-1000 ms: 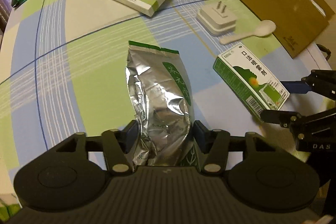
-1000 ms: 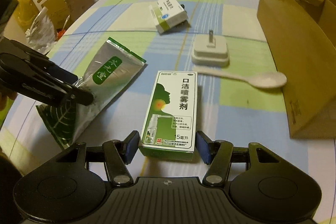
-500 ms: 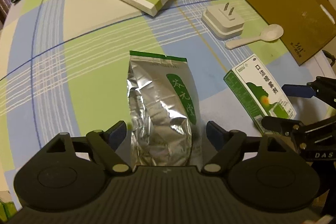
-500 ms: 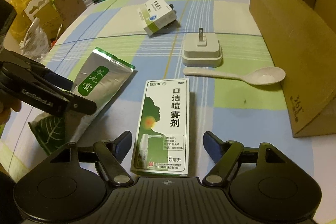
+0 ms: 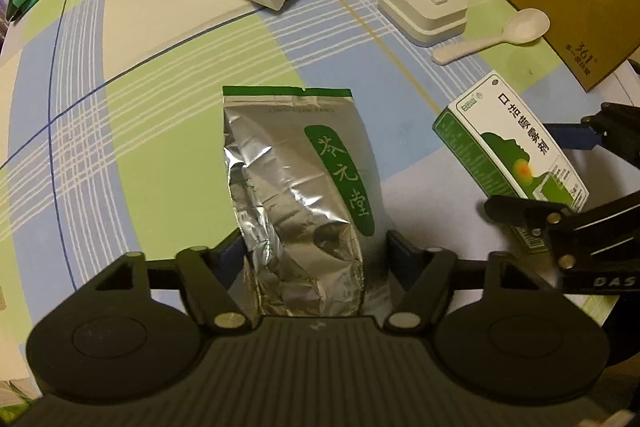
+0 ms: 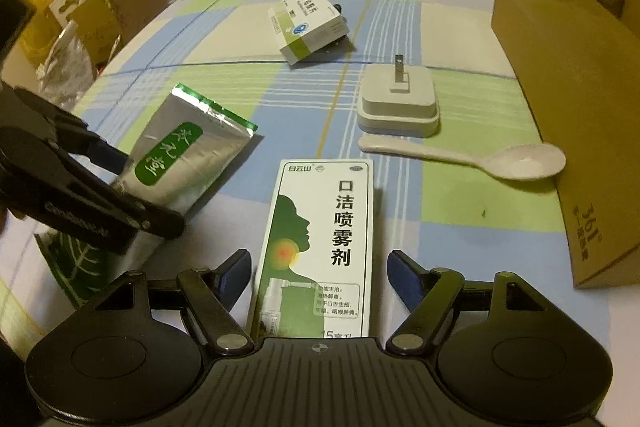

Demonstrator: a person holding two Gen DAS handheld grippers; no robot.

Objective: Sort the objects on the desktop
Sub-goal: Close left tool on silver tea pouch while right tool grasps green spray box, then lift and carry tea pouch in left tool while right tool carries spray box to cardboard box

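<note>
Pick-up step: left tool (image 5: 316, 251) pinches foil pouch (image 5: 304, 187); right tool (image 6: 318, 273) brackets spray box (image 6: 320, 247), unclosed. Next: close, lift.

Foil pouch (image 5: 304, 195) between hand-held gripper (image 5: 316, 259) fingers

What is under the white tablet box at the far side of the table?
In the right wrist view, a dark object pokes out from beneath the tablet box, propping it at a tilt. Only its edge shows; the box covers the rest, so it cannot be identified.
</note>
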